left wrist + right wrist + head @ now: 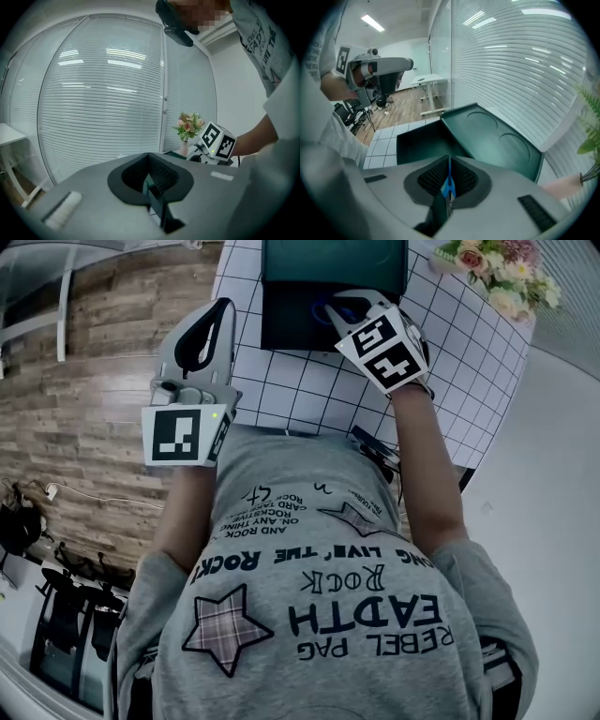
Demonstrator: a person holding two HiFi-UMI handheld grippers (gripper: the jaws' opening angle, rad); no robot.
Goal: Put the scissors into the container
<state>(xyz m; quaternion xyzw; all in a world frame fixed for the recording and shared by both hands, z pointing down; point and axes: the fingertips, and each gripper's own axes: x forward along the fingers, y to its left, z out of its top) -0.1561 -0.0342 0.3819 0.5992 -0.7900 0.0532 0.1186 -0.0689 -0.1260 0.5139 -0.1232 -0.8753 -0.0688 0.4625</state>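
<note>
Grey left gripper (155, 187), jaws together and empty, hangs beside the left edge of the gridded table (309, 390) and takes no part. Centre: dark green container (281, 329) with its lid (333, 259) open. Right: right gripper (448, 197), jaws pinched on the blue-handled scissors (449, 183), held above the open container. The pick-up appears done; lowering the scissors inside and releasing them are left.
</note>
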